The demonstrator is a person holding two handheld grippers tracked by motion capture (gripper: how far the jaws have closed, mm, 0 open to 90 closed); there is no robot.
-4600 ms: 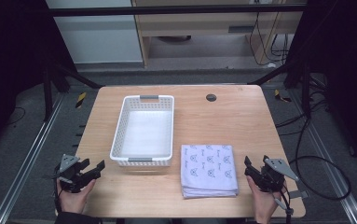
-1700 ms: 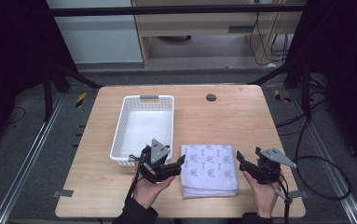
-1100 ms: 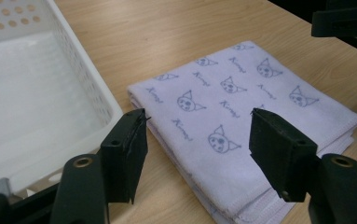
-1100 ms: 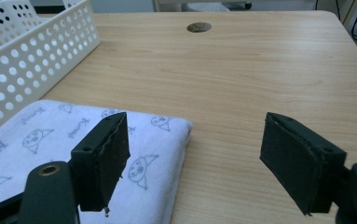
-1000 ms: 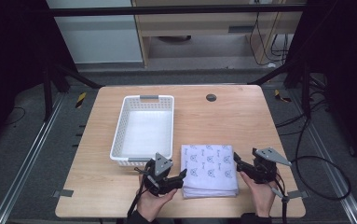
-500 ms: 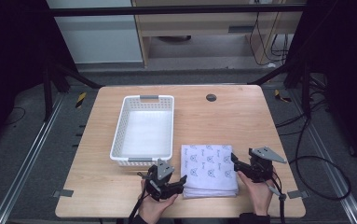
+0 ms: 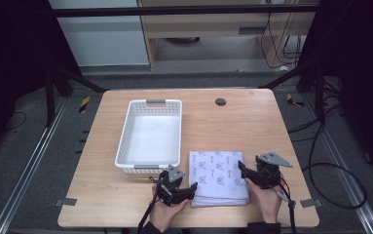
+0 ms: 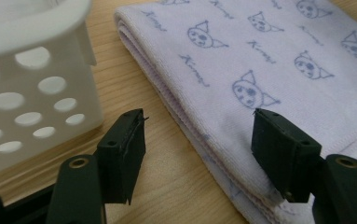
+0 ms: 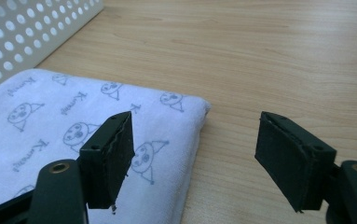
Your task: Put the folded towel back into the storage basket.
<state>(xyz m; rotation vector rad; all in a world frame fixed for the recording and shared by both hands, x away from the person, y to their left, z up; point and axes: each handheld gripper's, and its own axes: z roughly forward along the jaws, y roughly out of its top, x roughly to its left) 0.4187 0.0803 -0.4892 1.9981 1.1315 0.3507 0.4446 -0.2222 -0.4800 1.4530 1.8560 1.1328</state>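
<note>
Wooden tabletop (image 7: 233, 122), dark lab floor around it. White perforated basket (image 7: 150, 136) sits at centre-left, empty. Folded towel (image 7: 218, 175) with cat-face print lies flat at 4 o'clock from the basket, just beside it, not yet lifted.

Left gripper (image 7: 186, 191) is at the towel's 8 o'clock corner; its jaws have just been opening and straddle the folded edge without pressing on it. Right gripper (image 7: 242, 170) is at the towel's 3 o'clock edge; its jaws have just been closing a little, still wide, one over the cloth, one over bare wood, nothing gripped.

Judgement: approach only; grasp, lift and transfer to the basket remain.

Towel's long axis runs 12 to 6 o'clock, parallel to the basket's.
</note>
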